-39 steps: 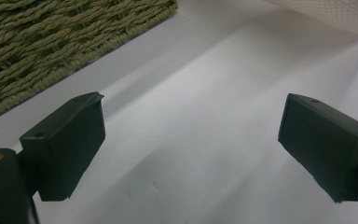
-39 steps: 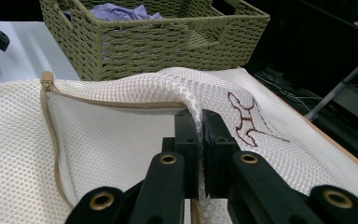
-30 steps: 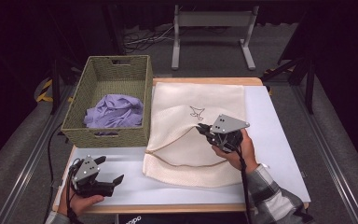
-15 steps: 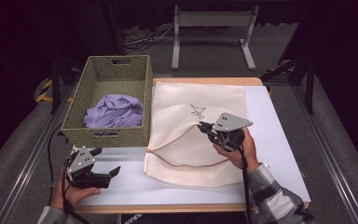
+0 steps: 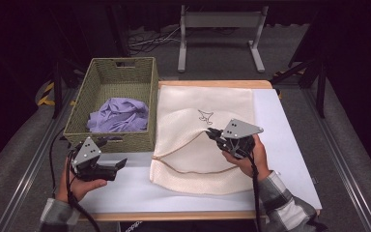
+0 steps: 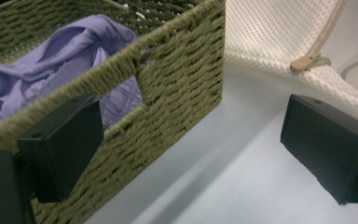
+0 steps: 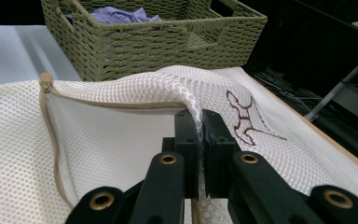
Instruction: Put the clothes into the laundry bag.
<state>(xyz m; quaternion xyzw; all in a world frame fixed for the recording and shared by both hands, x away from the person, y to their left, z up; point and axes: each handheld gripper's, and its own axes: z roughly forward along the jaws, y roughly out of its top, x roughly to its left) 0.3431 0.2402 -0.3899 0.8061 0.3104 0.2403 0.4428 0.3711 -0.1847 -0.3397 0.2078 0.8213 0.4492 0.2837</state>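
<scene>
Left tongs [image 5: 118,163], wide and empty, have risen toward the basket [image 5: 107,137]; right tongs [image 5: 211,133] hold the mesh laundry bag [image 5: 193,159] open, ready for loading.

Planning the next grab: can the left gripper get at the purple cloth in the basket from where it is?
Probably yes. The left gripper is open beside the basket; the basket's top is open, so the purple cloth looks reachable over the near wall.

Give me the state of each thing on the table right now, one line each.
Mesh laundry bag: lying flat, zipper open, top layer pinched and lifted.
Purple garment: crumpled inside the basket.
Wicker basket: upright beside the bag.
Right gripper: shut on the bag's mesh.
Left gripper: open, holding nothing.
</scene>
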